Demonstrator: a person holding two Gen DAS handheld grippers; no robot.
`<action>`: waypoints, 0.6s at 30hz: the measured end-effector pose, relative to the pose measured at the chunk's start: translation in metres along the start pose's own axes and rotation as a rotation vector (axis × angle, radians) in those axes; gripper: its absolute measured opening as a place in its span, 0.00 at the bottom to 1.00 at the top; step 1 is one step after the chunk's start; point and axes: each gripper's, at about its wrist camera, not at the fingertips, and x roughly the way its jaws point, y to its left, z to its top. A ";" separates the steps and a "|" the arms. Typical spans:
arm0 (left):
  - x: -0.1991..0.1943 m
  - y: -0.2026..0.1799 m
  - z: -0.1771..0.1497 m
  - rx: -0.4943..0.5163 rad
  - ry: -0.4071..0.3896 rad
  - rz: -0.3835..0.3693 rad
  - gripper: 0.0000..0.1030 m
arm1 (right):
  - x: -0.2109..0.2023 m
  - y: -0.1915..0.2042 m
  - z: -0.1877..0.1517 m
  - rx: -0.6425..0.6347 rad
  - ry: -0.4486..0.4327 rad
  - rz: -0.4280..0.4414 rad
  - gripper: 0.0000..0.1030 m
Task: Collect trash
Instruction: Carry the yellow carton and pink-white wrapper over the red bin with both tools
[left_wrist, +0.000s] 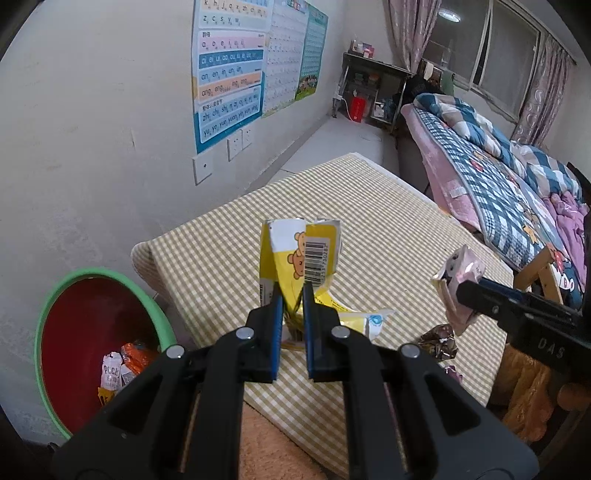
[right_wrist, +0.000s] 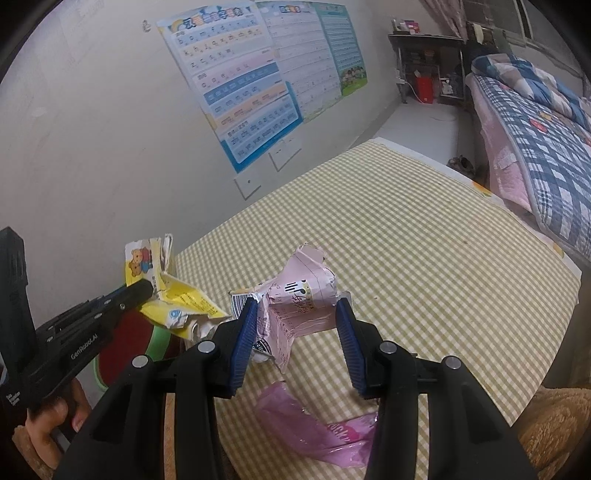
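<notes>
My left gripper (left_wrist: 293, 290) is shut on a crumpled yellow bear-print carton (left_wrist: 301, 251) and holds it above the checkered table (left_wrist: 388, 206); the carton also shows in the right wrist view (right_wrist: 173, 299). My right gripper (right_wrist: 295, 304) is closed on a crumpled pink carton (right_wrist: 301, 295) with its jaws wide around it, held above the table (right_wrist: 424, 240); the pink carton also shows in the left wrist view (left_wrist: 460, 284). A red bin with a green rim (left_wrist: 88, 332) stands on the floor left of the table and holds several wrappers.
A pink plastic wrapper (right_wrist: 332, 432) lies on the table's near edge. A shiny brown wrapper (left_wrist: 439, 339) lies near the right edge. A bed (left_wrist: 498, 166) stands to the right. The wall with posters (left_wrist: 229, 74) runs along the left.
</notes>
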 end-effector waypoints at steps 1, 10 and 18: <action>-0.001 0.001 0.000 0.000 -0.003 0.002 0.09 | 0.000 0.003 -0.001 -0.006 0.000 0.000 0.41; -0.007 0.013 -0.005 -0.001 -0.026 0.040 0.09 | -0.002 0.019 -0.005 -0.051 0.001 0.005 0.41; -0.010 0.026 -0.009 -0.015 -0.035 0.069 0.09 | 0.002 0.036 -0.007 -0.103 0.015 0.016 0.41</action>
